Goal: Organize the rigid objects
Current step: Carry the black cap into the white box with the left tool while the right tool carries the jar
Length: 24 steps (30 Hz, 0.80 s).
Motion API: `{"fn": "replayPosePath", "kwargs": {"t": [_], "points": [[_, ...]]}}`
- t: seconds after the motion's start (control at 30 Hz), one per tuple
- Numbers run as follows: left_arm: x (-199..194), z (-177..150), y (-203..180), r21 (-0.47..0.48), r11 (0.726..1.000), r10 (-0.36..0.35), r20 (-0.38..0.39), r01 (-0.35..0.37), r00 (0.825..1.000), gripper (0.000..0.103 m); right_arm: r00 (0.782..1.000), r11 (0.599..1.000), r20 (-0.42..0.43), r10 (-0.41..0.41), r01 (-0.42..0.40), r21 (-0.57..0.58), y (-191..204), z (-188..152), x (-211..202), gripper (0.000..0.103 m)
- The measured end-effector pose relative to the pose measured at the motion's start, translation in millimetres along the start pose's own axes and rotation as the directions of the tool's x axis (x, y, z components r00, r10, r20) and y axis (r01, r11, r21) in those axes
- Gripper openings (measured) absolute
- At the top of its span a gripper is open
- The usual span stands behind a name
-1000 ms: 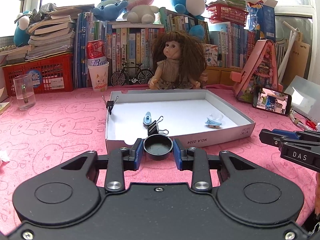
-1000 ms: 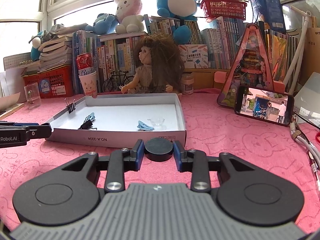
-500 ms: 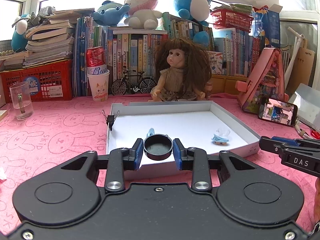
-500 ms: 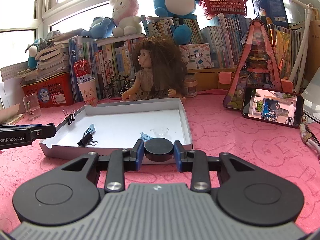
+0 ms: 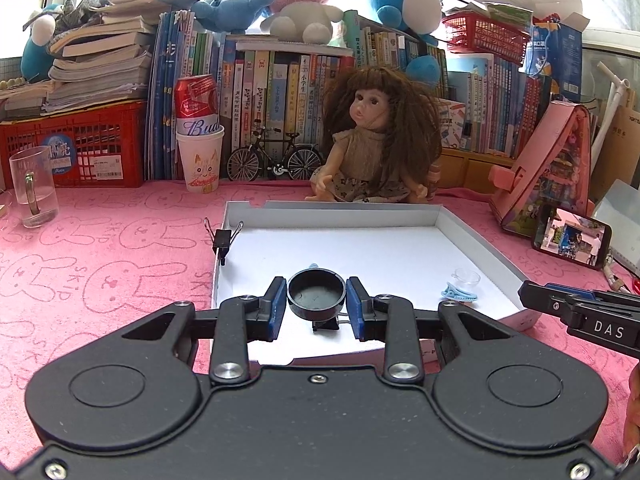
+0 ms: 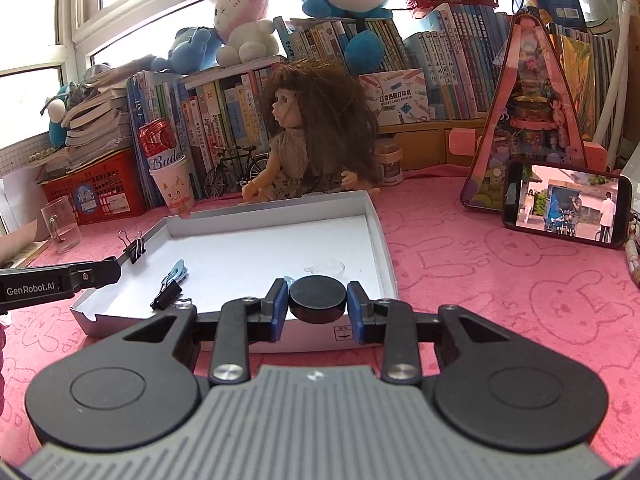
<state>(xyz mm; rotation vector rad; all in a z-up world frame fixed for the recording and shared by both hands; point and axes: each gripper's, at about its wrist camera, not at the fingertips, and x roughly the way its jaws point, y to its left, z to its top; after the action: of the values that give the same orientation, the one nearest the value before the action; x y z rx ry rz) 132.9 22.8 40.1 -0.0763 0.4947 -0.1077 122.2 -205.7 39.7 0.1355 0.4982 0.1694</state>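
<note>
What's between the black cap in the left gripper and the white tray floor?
Nothing solid blocks it. The left gripper holds the black cap above the white tray, but a loose binder clip lies just beneath it.

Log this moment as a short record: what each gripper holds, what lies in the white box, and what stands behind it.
left gripper: shut on a black round cap, hollow side up, over the box
right gripper: shut on a black round lid, flat side up, at the box's near wall
white box: open, shallow, on the pink cloth
in the box: black binder clip, blue clip, clear small cup
on the box's wall: another binder clip
behind the box: doll, seated
</note>
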Motion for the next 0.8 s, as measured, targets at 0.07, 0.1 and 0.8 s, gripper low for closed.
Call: {"fn": "replayPosePath", "kwargs": {"t": [0.07,0.1,0.8], "points": [[5,3,1,0.004,1.000,-0.001,-0.004,0.001,1.000,0.030,1.000,1.000,-0.008,0.003,-0.003,0.005,-1,2,4,0.037],[8,5,1,0.008,1.000,-0.001,-0.005,0.001,1.000,0.030,1.000,1.000,-0.012,0.007,-0.007,0.007,-1,4,7,0.037],[97,56,23,-0.059,0.998,0.003,-0.156,-0.012,0.988,0.030,0.979,0.992,-0.196,0.056,-0.032,0.125,-20,59,93,0.037]]}}
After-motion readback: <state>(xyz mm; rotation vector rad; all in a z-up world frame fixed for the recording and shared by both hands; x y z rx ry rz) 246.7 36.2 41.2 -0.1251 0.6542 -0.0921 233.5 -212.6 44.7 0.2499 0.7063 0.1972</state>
